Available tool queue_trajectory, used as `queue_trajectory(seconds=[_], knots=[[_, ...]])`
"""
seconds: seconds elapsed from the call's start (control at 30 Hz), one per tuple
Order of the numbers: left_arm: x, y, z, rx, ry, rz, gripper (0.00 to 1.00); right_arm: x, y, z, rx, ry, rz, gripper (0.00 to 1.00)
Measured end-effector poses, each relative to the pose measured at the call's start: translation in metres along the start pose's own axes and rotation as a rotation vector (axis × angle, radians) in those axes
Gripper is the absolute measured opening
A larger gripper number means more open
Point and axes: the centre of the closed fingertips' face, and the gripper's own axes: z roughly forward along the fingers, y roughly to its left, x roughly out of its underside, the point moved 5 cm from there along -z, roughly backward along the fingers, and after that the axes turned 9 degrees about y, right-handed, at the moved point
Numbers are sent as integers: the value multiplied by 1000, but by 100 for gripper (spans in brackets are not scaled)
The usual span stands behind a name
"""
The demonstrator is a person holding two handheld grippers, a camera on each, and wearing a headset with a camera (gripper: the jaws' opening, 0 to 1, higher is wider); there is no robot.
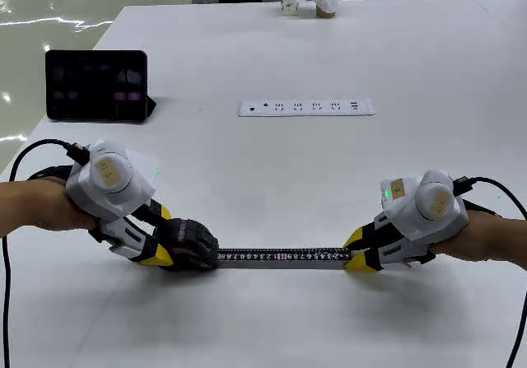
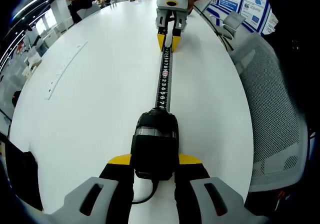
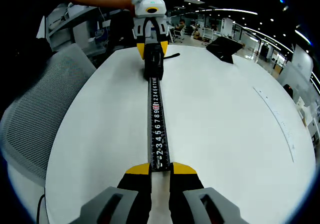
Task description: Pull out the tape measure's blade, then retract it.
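A tablet [image 1: 96, 84] is propped at the far left of the table [image 1: 247, 179]. The left gripper [image 1: 165, 236] is clamped on the tape case [image 1: 191, 244], which is rested on the table near the front edge. The blade [image 1: 284, 258] is drawn out flat to the right, numbers up. Its tip is pinched between the fingers of the right gripper [image 1: 356, 249]. A power strip [image 1: 306, 107] is laid well behind the blade.

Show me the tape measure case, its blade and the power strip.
tape measure case [image 2: 155, 144], left gripper view, top of black housing.
blade [image 3: 158, 134], right gripper view, numbered middle stretch.
power strip [image 1: 306, 107], head view, its middle.
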Motion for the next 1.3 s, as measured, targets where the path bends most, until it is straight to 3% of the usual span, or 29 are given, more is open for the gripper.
queue_trajectory(seconds=[0.63,1.3], knots=[[0,0,0,0,10,3,25,23,1,-19,-11,50,12,9],[-1,-1,0,-10,27,22,26,22,-2,-16,-5,103,-28,11]])
